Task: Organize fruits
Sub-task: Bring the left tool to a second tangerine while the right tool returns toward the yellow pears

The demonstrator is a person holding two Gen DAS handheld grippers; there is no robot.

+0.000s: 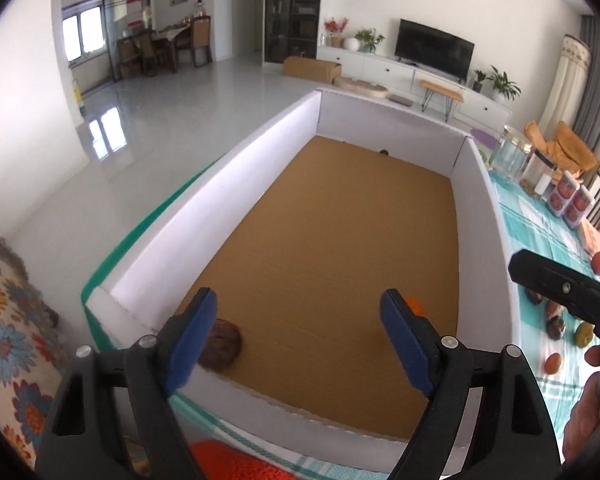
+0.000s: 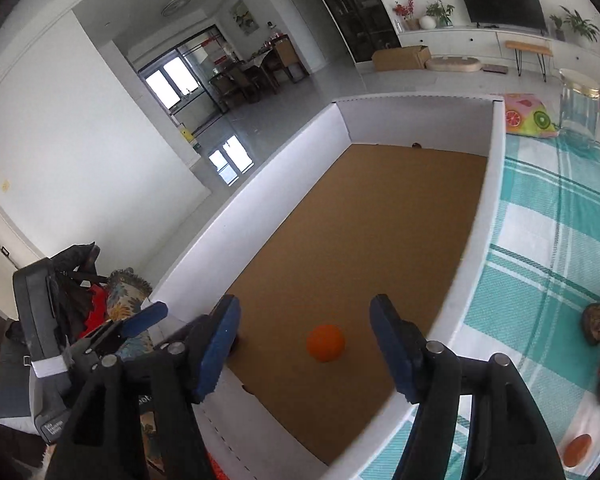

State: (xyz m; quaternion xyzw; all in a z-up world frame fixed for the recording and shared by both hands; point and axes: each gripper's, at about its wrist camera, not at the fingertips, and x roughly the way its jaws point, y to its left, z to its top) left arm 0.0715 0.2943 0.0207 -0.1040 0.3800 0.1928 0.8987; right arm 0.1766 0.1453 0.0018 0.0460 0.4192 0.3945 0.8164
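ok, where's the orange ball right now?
The orange ball lies on the brown floor of the white box, at its near end; in the right wrist view it sits loose between the open jaws, with a brown fruit further left.

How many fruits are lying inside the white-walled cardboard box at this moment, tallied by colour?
Inside the box:
orange fruit: 1
brown fruit: 1
Total: 2
The dark speck by the far wall is too small to identify, so it is not counted.
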